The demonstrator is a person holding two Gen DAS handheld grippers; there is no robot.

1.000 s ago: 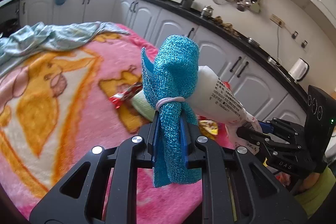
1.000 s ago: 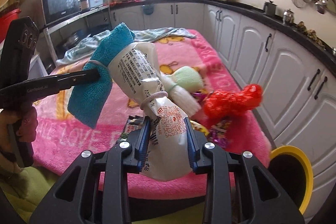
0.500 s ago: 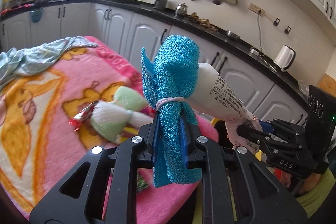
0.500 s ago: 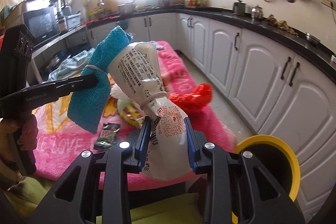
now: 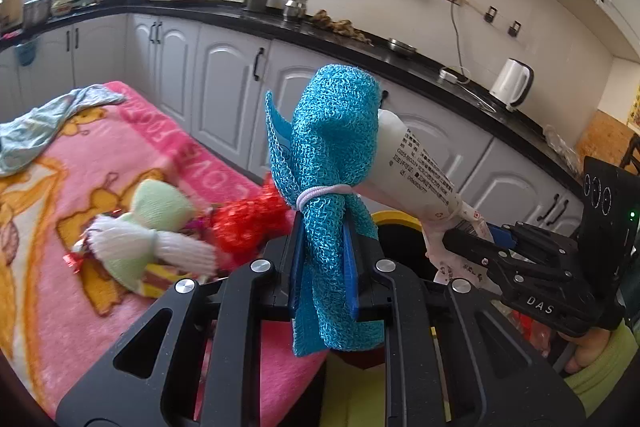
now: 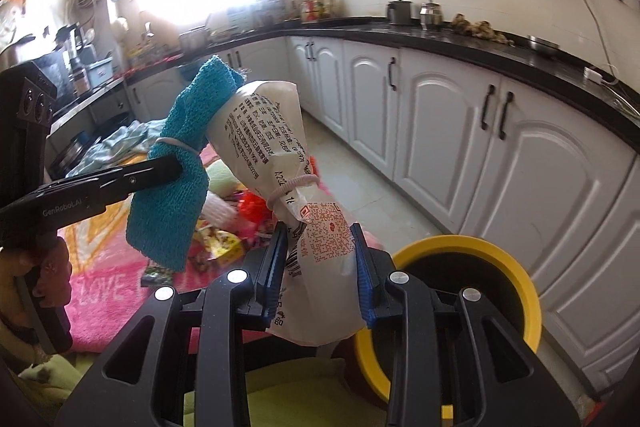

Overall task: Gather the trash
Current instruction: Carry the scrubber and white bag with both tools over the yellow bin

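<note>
Swung off blanket (image 5: 48,267) toward yellow-rimmed bin (image 6: 516,283); my left gripper (image 5: 322,259) clamps blue cloth (image 5: 332,155), right gripper (image 6: 320,267) clamps printed bag (image 6: 260,135); "DAS", "GenRobot.AI" readable.

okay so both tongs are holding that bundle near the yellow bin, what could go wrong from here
1. The left tongs pinch only the blue mesh cloth and the right tongs only the white bag; pulling apart could slip the hair ties.
2. The yellow bin sits low and to the side, so an early release may miss.
3. Loose wrappers on the pink blanket could get forgotten.
</note>
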